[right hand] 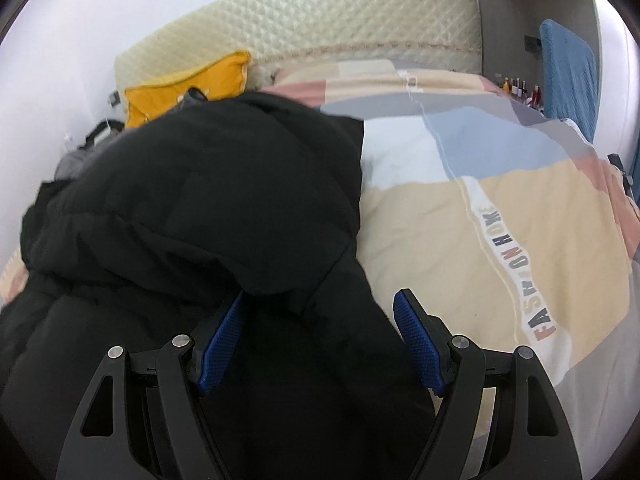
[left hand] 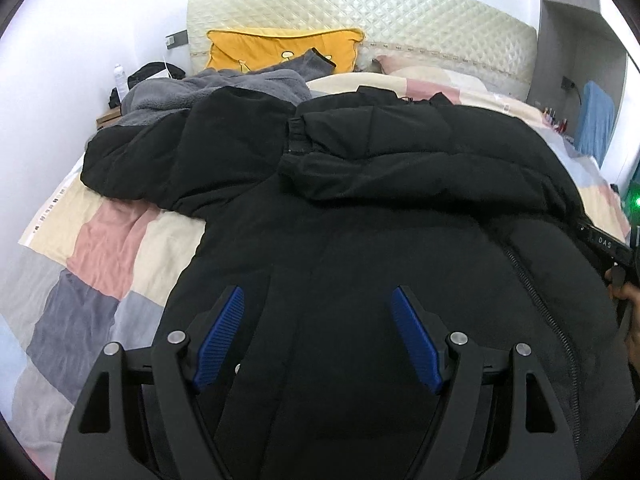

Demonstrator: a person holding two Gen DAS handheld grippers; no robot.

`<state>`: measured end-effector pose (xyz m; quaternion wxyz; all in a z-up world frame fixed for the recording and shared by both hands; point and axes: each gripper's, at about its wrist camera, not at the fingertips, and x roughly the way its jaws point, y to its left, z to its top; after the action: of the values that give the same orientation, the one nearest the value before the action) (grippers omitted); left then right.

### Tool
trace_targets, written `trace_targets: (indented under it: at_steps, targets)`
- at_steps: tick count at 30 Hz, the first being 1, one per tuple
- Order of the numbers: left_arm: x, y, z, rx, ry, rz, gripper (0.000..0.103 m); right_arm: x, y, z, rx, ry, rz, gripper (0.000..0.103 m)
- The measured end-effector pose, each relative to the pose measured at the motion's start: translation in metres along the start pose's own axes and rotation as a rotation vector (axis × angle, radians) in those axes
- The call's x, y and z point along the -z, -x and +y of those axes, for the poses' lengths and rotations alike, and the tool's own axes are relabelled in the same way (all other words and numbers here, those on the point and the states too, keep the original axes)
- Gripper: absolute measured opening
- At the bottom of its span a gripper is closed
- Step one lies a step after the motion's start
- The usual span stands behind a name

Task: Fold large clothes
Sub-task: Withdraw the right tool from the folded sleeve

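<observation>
My left hand-held gripper (left hand: pixel 318 334) hangs over the black puffer coat (left hand: pixel 360 208), its blue pads (left hand: pixel 222 336) spread wide apart with nothing between them. The coat lies spread on the patchwork quilt (left hand: pixel 100 248) of the bed, its zipper (left hand: pixel 536 300) running down the right side — a sleeve is thrown out to the left. My right hand-held gripper (right hand: pixel 318 340) is also parted, poised at the coat's (right hand: pixel 200 208) right edge; coat fabric lies between its pads (right hand: pixel 416 344), unclamped. Behind the coat sit a grey fleece garment (left hand: pixel 192 88) and a yellow pillow (left hand: pixel 280 48) against the quilted headboard (left hand: pixel 400 20).
</observation>
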<state>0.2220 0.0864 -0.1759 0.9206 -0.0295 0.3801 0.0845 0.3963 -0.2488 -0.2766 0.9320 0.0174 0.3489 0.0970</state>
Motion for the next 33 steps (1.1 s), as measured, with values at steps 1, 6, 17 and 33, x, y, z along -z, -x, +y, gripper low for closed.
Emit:
trace_targets:
  at_steps: [1,6,17,33]
  targets:
    - [0.001,-0.001,-0.002,-0.001,-0.005,0.0,0.076,0.0,-0.004,0.002,0.014,0.01,0.018,0.074]
    - [0.004,-0.003,-0.008,-0.014,-0.037,0.0,0.076,-0.004,-0.01,0.005,0.063,0.043,0.014,0.074]
    - [0.004,-0.002,-0.007,0.0,-0.028,0.0,0.076,-0.013,-0.004,-0.028,0.032,-0.099,-0.05,0.074]
    - [-0.003,0.014,-0.009,0.044,-0.004,-0.023,0.076,-0.007,0.038,-0.013,0.053,-0.066,-0.086,0.076]
